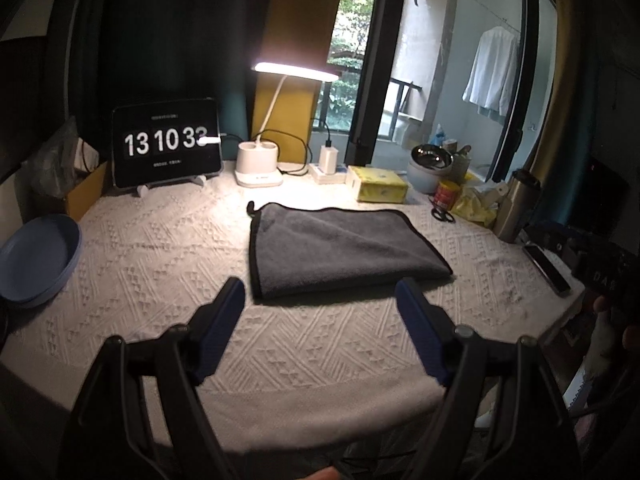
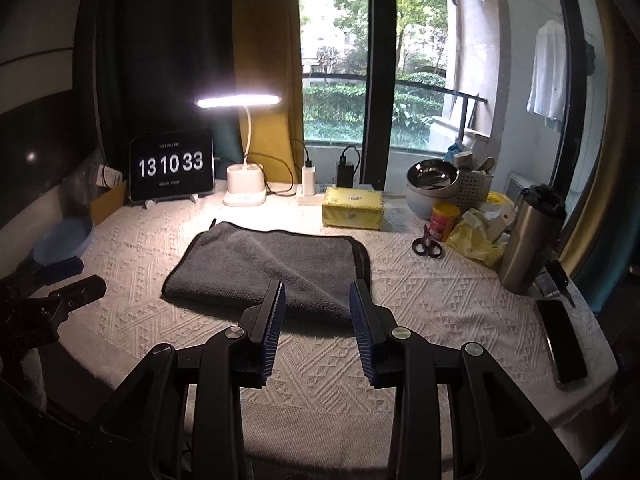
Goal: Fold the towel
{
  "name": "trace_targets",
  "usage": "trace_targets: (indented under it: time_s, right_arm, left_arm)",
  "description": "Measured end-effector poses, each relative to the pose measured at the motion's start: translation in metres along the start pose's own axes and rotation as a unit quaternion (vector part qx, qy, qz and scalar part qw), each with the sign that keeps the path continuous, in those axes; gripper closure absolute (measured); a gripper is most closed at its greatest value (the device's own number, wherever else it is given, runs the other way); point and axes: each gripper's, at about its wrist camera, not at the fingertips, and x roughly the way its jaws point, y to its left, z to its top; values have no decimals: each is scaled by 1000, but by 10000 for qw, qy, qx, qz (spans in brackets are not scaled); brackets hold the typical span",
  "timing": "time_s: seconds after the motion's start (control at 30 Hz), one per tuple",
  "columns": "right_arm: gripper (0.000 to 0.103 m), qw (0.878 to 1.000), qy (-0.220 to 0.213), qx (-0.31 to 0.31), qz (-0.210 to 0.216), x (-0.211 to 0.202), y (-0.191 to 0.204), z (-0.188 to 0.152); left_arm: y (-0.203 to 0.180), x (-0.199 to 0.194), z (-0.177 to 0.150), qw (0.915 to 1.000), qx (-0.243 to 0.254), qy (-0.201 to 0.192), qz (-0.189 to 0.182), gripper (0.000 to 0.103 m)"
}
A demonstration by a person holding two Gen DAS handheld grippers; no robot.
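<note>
A grey towel (image 1: 340, 248) with black edging lies folded in half on the white patterned tablecloth (image 1: 160, 248), fold toward me. My left gripper (image 1: 320, 296) is open and empty, held above the cloth just in front of the towel's near edge. In the right wrist view the towel (image 2: 260, 264) lies ahead; its near right corner rises slightly between the fingers. My right gripper (image 2: 316, 300) is open, its blue pads on either side of that near right corner, not closed on it. The left gripper (image 2: 60, 292) shows at the left edge of the right wrist view.
A clock tablet (image 1: 166, 146), lit desk lamp (image 1: 258, 168), charger and yellow tissue box (image 1: 380, 186) line the back. Blue plates (image 1: 36, 260) sit far left. Scissors (image 2: 428, 246), red can, steel bowl, thermos (image 2: 528, 236) and phone (image 2: 564, 344) crowd the right side.
</note>
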Motion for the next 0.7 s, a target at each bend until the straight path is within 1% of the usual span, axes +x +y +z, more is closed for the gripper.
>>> trace_targets:
  time_s: [0.17,0.2,0.23,0.27,0.33,0.43,0.57,0.7]
  right_arm:
    - [67,9991,-401,134,-102,-42,0,-8]
    - [65,9986,-492,122,-135,-51,1,-11]
    - [58,9982,-571,107,-160,-57,2,-14]
    - [50,9974,-686,78,-193,-65,3,-18]
    - [46,9961,-853,10,-228,-78,6,-25]
    - [45,9950,-954,-103,-268,-90,10,-35]
    - [44,9948,-954,-188,-292,-93,14,-40]
    - [44,9949,-952,-168,-296,-91,13,-40]
  left_arm:
    - [-1,-37,-11,9988,-30,-477,125,23]
    - [-1,-43,-13,9980,-45,-605,176,19]
    - [-1,-49,-16,9970,-62,-729,243,10]
    - [-2,-55,-19,9959,-81,-848,299,7]
    - [-3,-68,-24,9933,-98,-1120,273,6]
    - [-11,-81,-29,9899,83,-1390,273,5]
    - [-18,-83,-29,9893,268,-1402,295,5]
    - [-17,-83,-27,9899,239,-1365,297,5]
